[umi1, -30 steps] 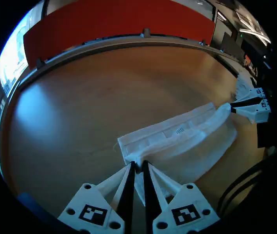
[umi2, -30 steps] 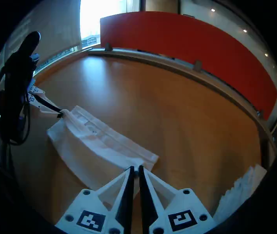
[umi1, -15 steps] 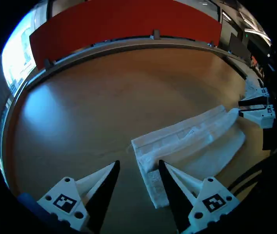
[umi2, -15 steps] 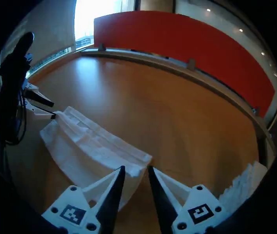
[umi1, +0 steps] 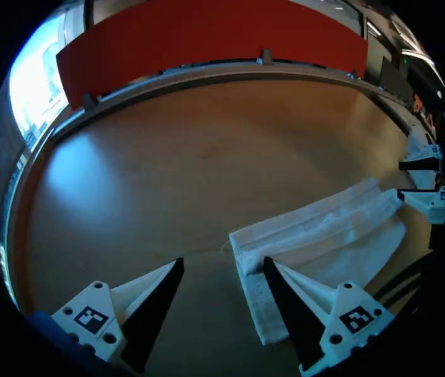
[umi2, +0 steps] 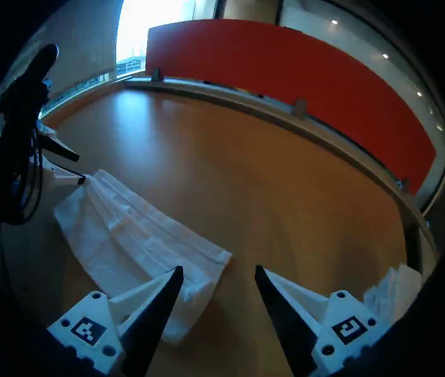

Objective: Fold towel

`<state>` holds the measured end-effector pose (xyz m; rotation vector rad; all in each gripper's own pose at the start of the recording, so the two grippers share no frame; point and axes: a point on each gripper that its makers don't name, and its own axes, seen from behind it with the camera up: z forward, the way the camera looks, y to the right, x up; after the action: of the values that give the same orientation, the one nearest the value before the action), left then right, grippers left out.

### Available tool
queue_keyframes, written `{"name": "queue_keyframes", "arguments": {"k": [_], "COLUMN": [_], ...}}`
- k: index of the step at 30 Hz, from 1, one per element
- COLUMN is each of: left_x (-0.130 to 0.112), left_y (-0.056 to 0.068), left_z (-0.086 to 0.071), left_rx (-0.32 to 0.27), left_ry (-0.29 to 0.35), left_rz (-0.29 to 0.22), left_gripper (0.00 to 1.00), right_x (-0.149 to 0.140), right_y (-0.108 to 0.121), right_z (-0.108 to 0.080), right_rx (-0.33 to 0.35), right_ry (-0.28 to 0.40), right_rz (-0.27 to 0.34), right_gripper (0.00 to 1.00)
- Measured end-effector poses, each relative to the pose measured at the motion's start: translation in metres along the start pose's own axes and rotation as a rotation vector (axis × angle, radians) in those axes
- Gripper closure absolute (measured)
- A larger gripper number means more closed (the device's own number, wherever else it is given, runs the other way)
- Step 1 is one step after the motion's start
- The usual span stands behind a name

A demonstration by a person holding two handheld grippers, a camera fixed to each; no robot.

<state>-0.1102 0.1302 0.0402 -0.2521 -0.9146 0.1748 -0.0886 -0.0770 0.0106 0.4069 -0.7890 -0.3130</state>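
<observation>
Released a second earlier, the folded white towel [umi1: 329,226] lay between the left claw [umi1: 222,261] and right claw [umi2: 218,268], both gaping wide and empty; a retreating finger might snag its edge.

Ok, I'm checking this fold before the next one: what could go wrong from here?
The towel lies with its layers offset, a lower edge sticking out, so the next fold may come out crooked. One finger of the open left gripper sits over the towel's end and might drag it. The open right gripper is near a cloth pile and could nudge it.
</observation>
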Motion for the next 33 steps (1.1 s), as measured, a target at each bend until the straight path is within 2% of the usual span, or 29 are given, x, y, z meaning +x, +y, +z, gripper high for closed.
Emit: {"name": "queue_keyframes", "arguments": {"k": [4, 20, 33], "left_x": [0.002, 0.019, 0.026], "left_y": [-0.002, -0.009, -0.011], "left_z": [0.004, 0.013, 0.016], "left_rx": [0.003, 0.009, 0.014], "left_ry": [-0.005, -0.005, 0.002], "left_rz": [-0.005, -0.029, -0.041], "left_gripper": [0.06, 0.06, 0.06], "right_x": [0.002, -0.003, -0.01], "right_y": [0.001, -0.01, -0.019], "right_z": [-0.004, -0.024, -0.032], "right_rx": [-0.001, 0.005, 0.011], "right_ry": [0.007, 0.024, 0.026], "right_rz": [0.003, 0.004, 0.013], "right_gripper": [0.0, 0.0, 0.0]}}
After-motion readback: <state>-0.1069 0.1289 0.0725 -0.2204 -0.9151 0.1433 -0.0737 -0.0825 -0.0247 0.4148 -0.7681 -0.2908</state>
